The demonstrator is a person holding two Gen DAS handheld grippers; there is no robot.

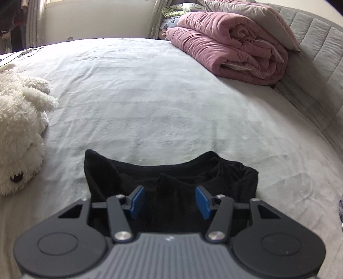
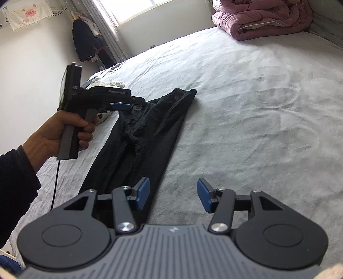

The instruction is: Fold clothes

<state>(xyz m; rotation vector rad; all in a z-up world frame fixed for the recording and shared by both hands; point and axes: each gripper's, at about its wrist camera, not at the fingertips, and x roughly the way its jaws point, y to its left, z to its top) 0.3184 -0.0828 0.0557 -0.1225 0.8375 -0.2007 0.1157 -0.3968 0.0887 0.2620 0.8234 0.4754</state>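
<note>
Clearly both grippers stand with jaws spread wide, blue pads gripping nothing. Left gripper (image 1: 169, 200) hovers over the bunched near end of the black garment (image 2: 148, 128), a long soft strip lying on the wrinkled pale bedsheet (image 2: 246, 96). Right gripper (image 2: 173, 194) straddles its right edge. Writing on the left gripper's body is too blurred to read.

This is a bedroom in a home: a wide bed (image 1: 150, 103) under a pale grey sheet fills both views, with a padded grey headboard (image 1: 317, 49) at about 2 o'clock. A rolled pink quilt (image 1: 231, 51) lies at 1 o'clock against the headboard, and a fluffy white plush toy (image 1: 19, 128) sits at 9 o'clock. In the right wrist view, a curtained window (image 2: 137, 8) shows at 12 o'clock and dark clothes (image 2: 85, 43) hang at 11 o'clock.
</note>
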